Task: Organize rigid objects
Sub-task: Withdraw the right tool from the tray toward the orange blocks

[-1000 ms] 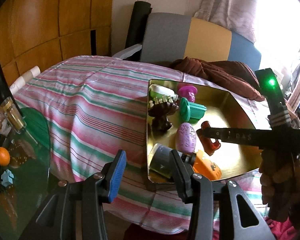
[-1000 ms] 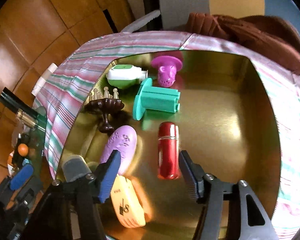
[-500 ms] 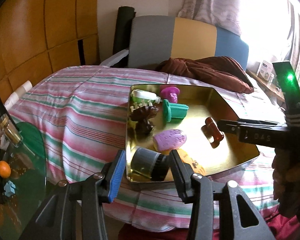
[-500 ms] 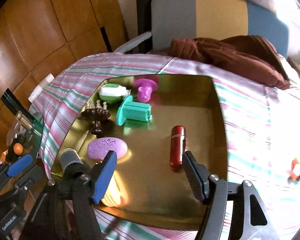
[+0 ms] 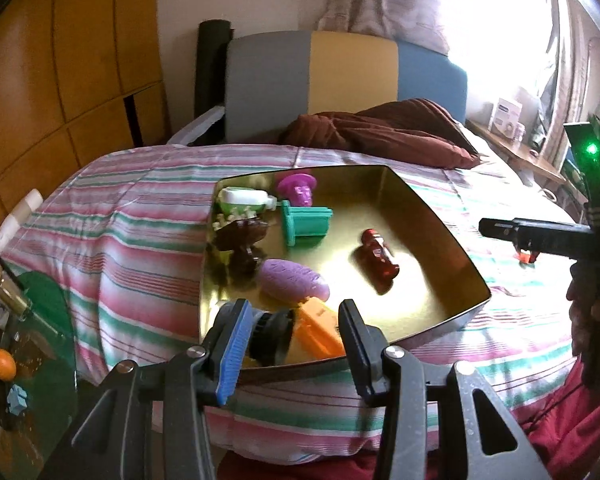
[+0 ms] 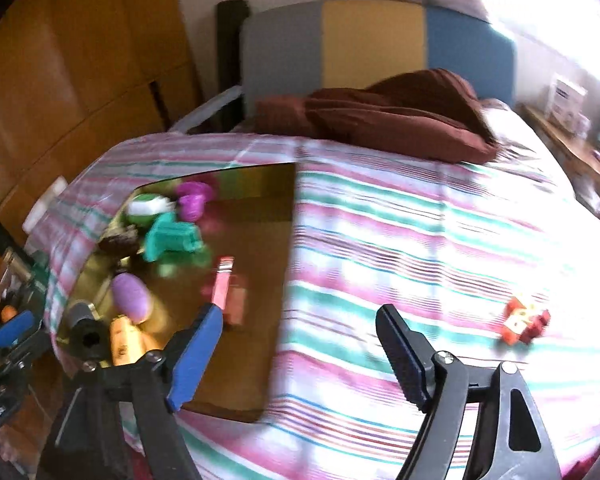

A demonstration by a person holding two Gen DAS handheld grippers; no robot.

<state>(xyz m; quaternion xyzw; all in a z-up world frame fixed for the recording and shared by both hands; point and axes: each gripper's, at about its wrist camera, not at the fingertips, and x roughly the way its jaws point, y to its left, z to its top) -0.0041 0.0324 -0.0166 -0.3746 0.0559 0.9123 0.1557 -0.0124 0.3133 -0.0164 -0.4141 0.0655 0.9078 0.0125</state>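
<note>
Lying on the floor of the gold tray (image 5: pixel 440 216), the red cylinder (image 5: pixel 378 266) sits apart from the teal piece (image 5: pixel 306 226), purple oval (image 5: pixel 294 284) and orange item (image 5: pixel 320 330). A small red toy (image 6: pixel 524 320) rests on the striped bed (image 6: pixel 400 240), well apart from the tray. The right gripper (image 6: pixel 300 352) has its fingers opening over bare bedding, nothing between them. The left gripper (image 5: pixel 288 344) hovers at the tray's near edge, fingers apart and empty.

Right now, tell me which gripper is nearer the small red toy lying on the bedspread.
Right. The right gripper hangs, empty and opening, just short of the red toy; the left gripper sits across the gold tray.
</note>
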